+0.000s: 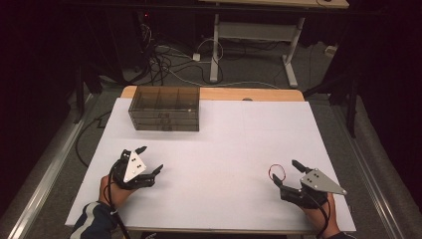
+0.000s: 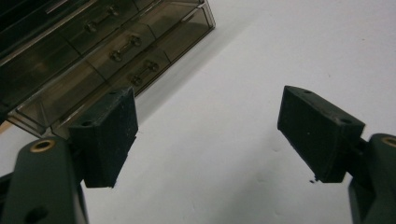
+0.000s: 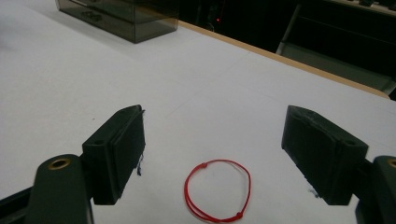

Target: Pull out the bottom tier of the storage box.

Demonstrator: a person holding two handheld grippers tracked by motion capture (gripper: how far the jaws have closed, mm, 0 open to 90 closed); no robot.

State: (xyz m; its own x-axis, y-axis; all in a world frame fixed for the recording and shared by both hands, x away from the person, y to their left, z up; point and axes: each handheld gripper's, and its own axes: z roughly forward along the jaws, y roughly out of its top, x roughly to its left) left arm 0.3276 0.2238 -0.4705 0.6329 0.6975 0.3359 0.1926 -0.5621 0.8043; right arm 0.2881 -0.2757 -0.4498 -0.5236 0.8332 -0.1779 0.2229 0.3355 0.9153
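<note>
Red cord bracelet (image 3: 217, 190) lies flat on the white table (image 1: 224, 149), well away from the drawer box (image 1: 165, 108), on the near right side. It sits between the jaws of the right claw (image 3: 214, 156), which are spread wide w/ nothing touching yet. Thin string loop, looks v. light and limp, small knots on it; prob. won't hold shape when lifted, and it's flat on a smooth sheet so hard to get under. Best bet: pinch across one strand, maybe at a knot for grip. Left claw (image 2: 208, 135) also spread, empty, pointing toward the box from its near side. Box is smoky clear plastic, rigid, stacked drawers w/ small bar handles.
</note>
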